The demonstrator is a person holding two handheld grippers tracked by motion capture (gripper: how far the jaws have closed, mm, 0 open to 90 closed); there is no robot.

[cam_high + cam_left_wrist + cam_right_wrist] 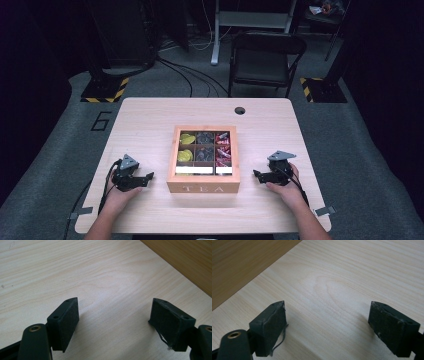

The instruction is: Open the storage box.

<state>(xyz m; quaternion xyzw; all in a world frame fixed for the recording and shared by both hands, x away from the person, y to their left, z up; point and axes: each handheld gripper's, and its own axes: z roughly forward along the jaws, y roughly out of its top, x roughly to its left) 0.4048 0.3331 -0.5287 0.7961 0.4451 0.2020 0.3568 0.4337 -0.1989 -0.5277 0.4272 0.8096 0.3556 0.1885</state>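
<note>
A wooden tea box [203,188] marked TEA stands in the middle of the light wooden table [150,120]; its compartments hold yellow, dark and red packets. My left gripper [148,176] rests on the table to the left of the box, open, jaws pointing toward it. My right gripper [256,174] rests to the right of the box, open as well, pointing at it. In the left gripper view the open gripper [115,315] holds nothing over bare wood, and the box wall [185,262] shows at the upper right. In the right gripper view the empty gripper [328,320] is spread wide, the box wall [242,262] at upper left.
A round cable hole [240,110] lies near the table's far edge. Behind the table stand a black folding chair [265,60] and stand bases with yellow-black tape [107,90]. Bare tabletop lies around the box on all sides.
</note>
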